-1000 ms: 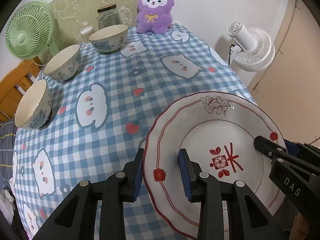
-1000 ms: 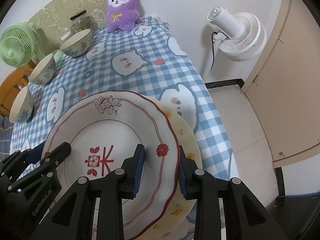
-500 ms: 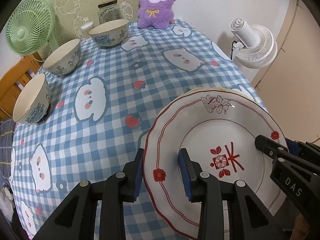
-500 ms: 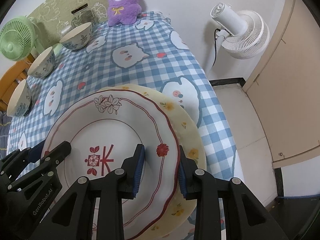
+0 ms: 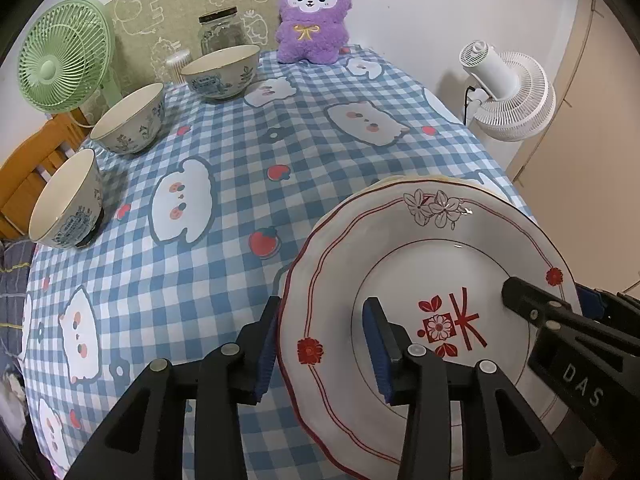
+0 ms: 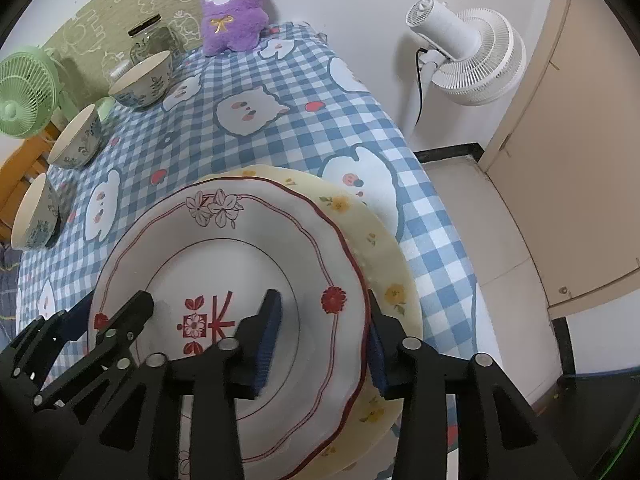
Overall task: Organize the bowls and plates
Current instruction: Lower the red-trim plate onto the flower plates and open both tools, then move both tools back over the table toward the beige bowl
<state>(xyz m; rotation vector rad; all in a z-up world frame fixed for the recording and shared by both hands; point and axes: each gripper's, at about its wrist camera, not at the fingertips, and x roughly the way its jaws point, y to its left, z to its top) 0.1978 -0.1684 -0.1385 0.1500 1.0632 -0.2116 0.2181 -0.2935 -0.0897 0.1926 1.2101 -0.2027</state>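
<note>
Left gripper (image 5: 322, 344): jaws opening, straddling the near left rim of the red-trimmed plate (image 5: 436, 264). The pads stand apart on either side of the rim; the outer pad looks close to the edge, the inner one clear of the surface. Grip judged released.

Right gripper (image 6: 320, 338): jaws opening, straddling the right rim of the same plate. The inner pad is clear above the plate's well; the outer pad sits at the rim, beside the plate beneath. No pressing seen.

Red-trimmed plate: white, scalloped, red flower marks and a red central motif. It lies on top of the yellow floral plate (image 6: 384, 256), near the table's right front edge.

Yellow floral plate: wider, cream, showing past the upper plate on its far and right sides.

Tablecloth (image 5: 240, 152): blue check with white animal figures.

Bowls, three, unstacked along the left side: near bowl (image 5: 66, 200), middle bowl (image 5: 128, 118), far bowl (image 5: 220, 70).

Background: purple plush toy (image 5: 312, 16), glass jar (image 5: 218, 28), green fan (image 5: 64, 64), white fan (image 5: 508, 92).

Step in hand, as judged: setting the plate onto the stack and letting go.

Next move, as judged: lift both grippers clear of the rim without dragging the plate, then go to the bowls at the left and nest them.
</note>
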